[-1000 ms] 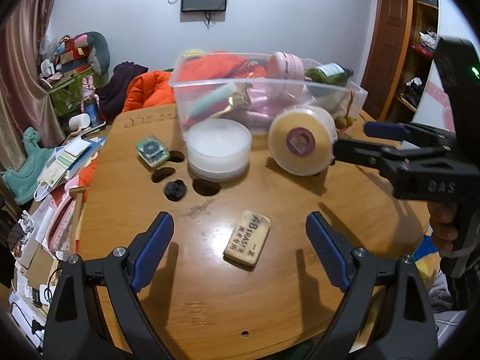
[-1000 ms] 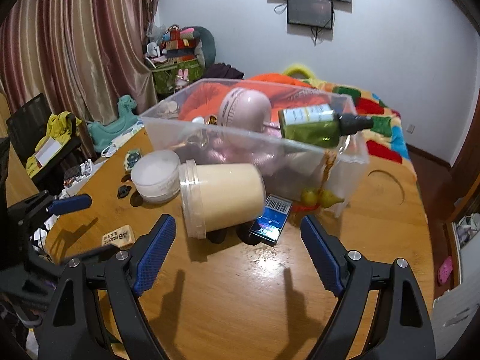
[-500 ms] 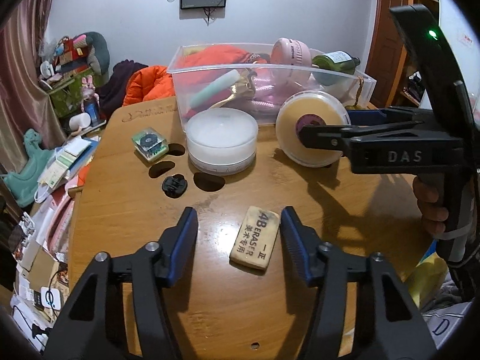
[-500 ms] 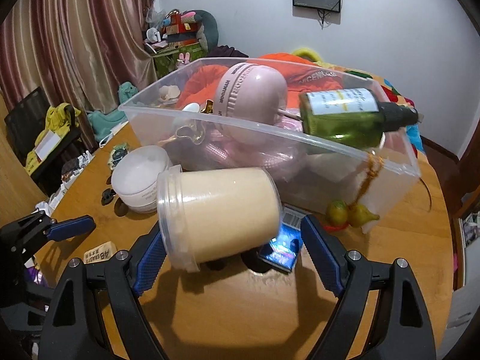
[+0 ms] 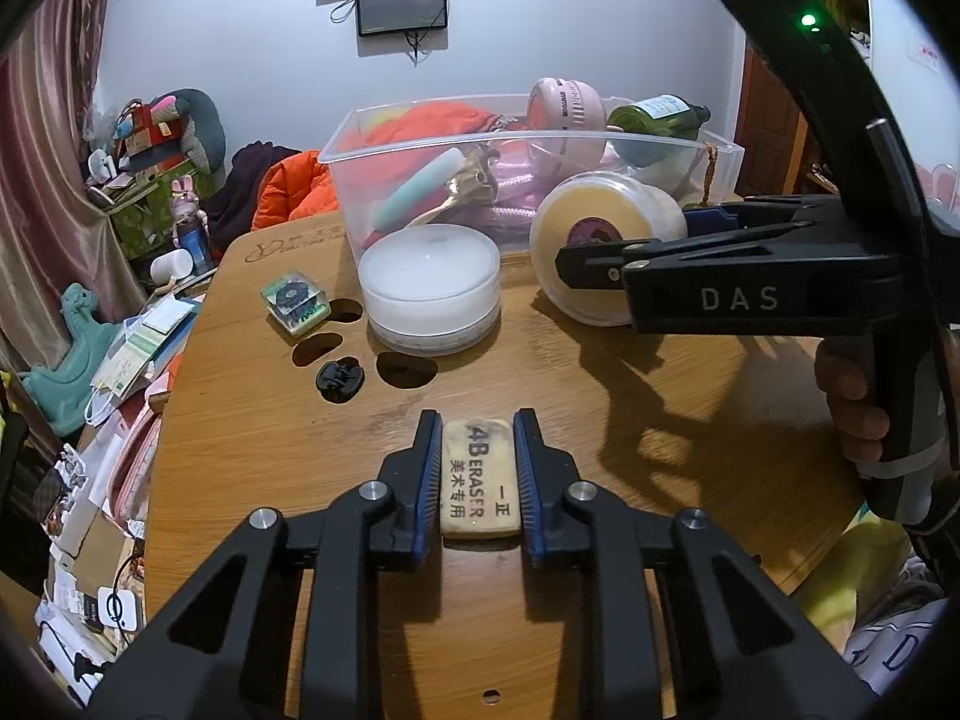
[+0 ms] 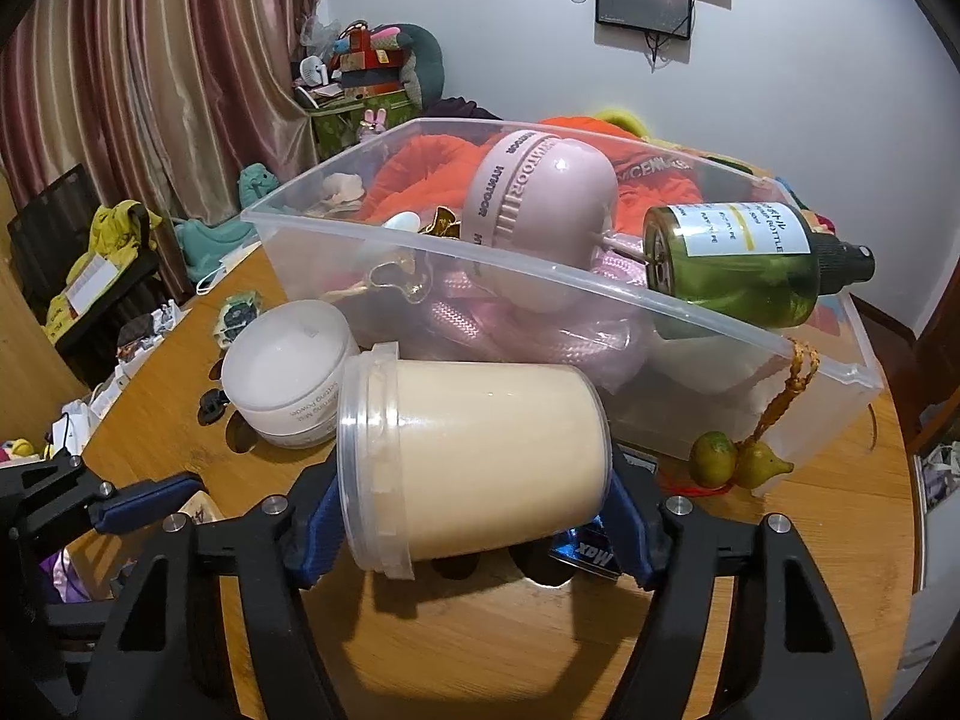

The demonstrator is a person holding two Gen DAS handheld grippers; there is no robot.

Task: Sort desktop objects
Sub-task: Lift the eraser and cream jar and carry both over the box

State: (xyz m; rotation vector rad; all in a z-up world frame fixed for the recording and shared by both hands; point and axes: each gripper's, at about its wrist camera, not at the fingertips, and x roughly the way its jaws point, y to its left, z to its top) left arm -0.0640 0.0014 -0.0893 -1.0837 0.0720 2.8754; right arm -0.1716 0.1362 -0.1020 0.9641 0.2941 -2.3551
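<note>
Left jaws: the left gripper (image 5: 477, 468) is pinched on the 4B eraser (image 5: 479, 483), one blue pad flat on each long side; the eraser lies on the wooden table (image 5: 660, 420), lower centre of the left wrist view.
Right jaws: the right gripper (image 6: 471, 507) is closing around the cream-filled plastic jar (image 6: 474, 462), which lies on its side; the left pad sits near the lid rim, the right pad near the base. Whether both pads press firmly cannot be told.
Jar position: lower centre of the right wrist view, just in front of the clear plastic bin (image 6: 600, 291).
Neighbours: a white round tub (image 6: 288, 372) stands just left of the jar; a blue packet (image 6: 585, 552) lies partly under it.
Bin contents: a pink round device (image 6: 540, 210) and a green spray bottle (image 6: 744, 264) rest at the rim, upper right.
Step in hand: grasp both items for transfer to the bin, by judgement.
Procedure, eraser: lift straight up; the hold is near the eraser's far half, so keep it level.
Procedure, jar: complete closure before lifting; the wall is smooth and round, so slip is likely.
Caution: clear the tub and the bin's near wall.
</note>
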